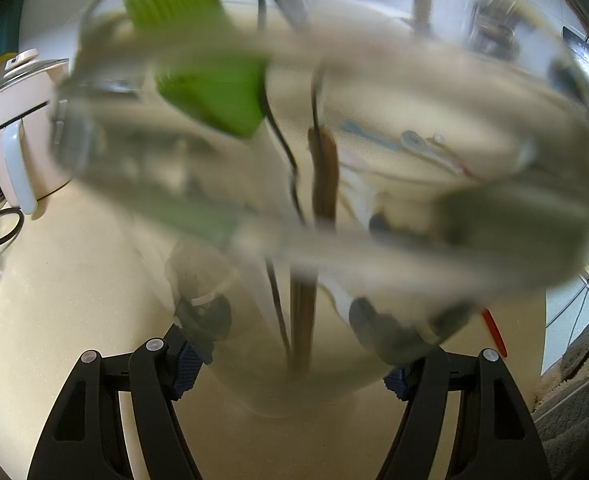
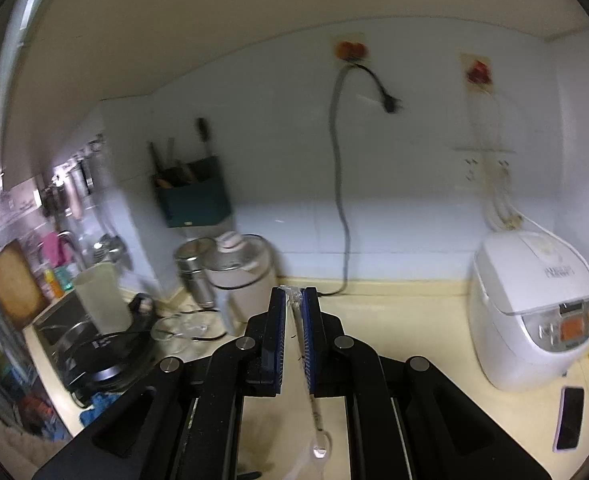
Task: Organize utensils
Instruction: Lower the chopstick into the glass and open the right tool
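Observation:
In the left wrist view a clear cup fills most of the picture, close up and blurred. It holds a green silicone spatula, brown chopsticks and thin black wire handles. My left gripper is shut on the cup, with its blue pads pressed against both sides near the base. In the right wrist view my right gripper is shut on a clear plastic spoon. The handle is pinched at the fingertips and the bowl hangs low toward the camera, above the cream counter.
A white rice cooker and a dark phone lie at the right. A pale kettle, steel canister, glass bowls and sink area sit left. A teal utensil holder hangs on the wall. The kettle is also left of the cup.

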`<action>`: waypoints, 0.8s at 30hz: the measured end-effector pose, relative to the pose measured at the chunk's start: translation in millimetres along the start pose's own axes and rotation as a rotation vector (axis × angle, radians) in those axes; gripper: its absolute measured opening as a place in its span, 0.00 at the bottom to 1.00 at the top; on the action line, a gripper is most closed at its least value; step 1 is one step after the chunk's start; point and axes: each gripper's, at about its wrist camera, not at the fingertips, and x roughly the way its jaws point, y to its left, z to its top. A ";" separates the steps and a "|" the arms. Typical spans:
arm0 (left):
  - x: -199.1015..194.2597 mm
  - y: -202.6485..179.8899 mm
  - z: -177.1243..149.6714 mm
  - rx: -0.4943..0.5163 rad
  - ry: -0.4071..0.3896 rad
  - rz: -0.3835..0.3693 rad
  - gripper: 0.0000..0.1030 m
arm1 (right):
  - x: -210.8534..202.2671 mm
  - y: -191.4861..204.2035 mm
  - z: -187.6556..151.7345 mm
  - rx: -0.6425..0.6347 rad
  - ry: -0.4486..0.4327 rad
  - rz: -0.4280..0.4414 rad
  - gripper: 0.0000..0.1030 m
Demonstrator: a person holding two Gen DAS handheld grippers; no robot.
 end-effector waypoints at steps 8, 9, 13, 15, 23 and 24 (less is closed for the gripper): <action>-0.1 -1.6 -0.4 0.001 0.001 0.002 0.73 | -5.7 28.4 -0.5 -0.009 -0.027 0.197 0.08; 0.0 -1.7 -0.6 -0.001 0.003 0.001 0.73 | -3.9 29.4 -1.3 -0.001 -0.024 0.211 0.08; 0.1 -1.9 -0.9 -0.002 0.004 0.000 0.73 | 6.7 36.3 -6.4 0.024 0.007 0.261 0.08; 0.6 -1.4 -0.6 -0.003 0.004 -0.001 0.73 | 8.3 39.7 -9.0 0.028 0.016 0.279 0.08; 0.9 -0.2 -0.3 -0.005 0.005 -0.005 0.73 | -3.9 52.9 -0.5 0.009 -0.048 0.316 0.08; 0.9 -0.1 -0.3 -0.005 0.005 -0.005 0.73 | -5.5 52.9 -0.3 0.012 -0.054 0.322 0.08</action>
